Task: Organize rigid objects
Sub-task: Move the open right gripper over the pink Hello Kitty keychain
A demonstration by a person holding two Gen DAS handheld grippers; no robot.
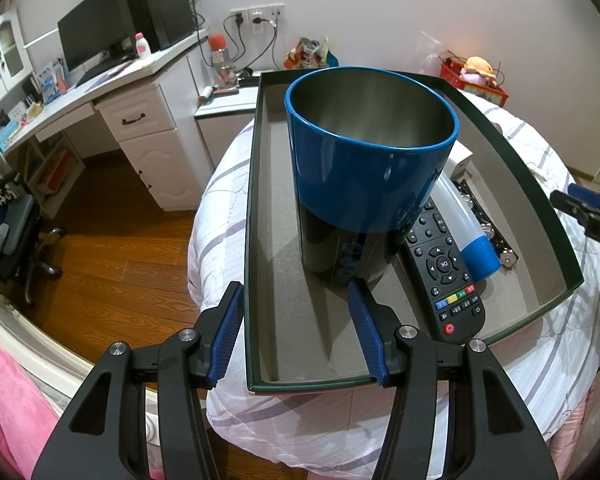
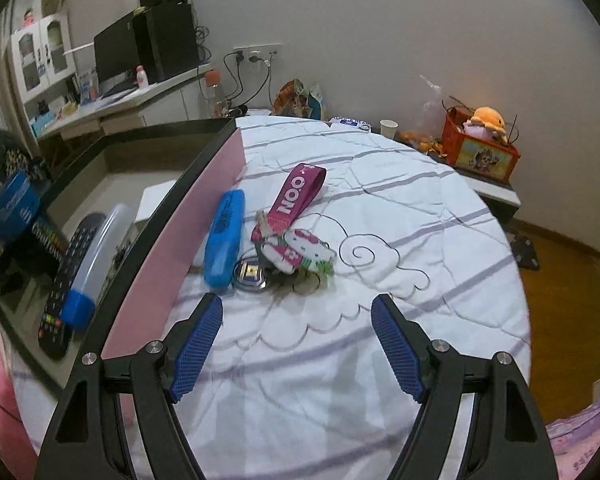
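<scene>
A dark-rimmed shallow box (image 1: pixel 260 208) lies on the bed. In it stand a blue steel-lined cup (image 1: pixel 364 168), a black remote (image 1: pixel 444 276) and a clear tube with a blue cap (image 1: pixel 470 224). My left gripper (image 1: pixel 296 328) is open and empty just in front of the cup, its left finger outside the box wall. In the right wrist view, a blue case (image 2: pixel 224 236), a pink Hello Kitty strap with keys (image 2: pixel 292 232) and a round metal item (image 2: pixel 250 274) lie on the quilt beside the box (image 2: pixel 156 248). My right gripper (image 2: pixel 296 332) is open above the quilt, short of them.
A white desk with monitor (image 1: pixel 96 40) and drawers stands at left over a wooden floor (image 1: pixel 112 264). A red basket with a plush toy (image 2: pixel 480 144) and a paper cup (image 2: pixel 388 128) sit beyond the bed. An office chair (image 1: pixel 12 232) is at far left.
</scene>
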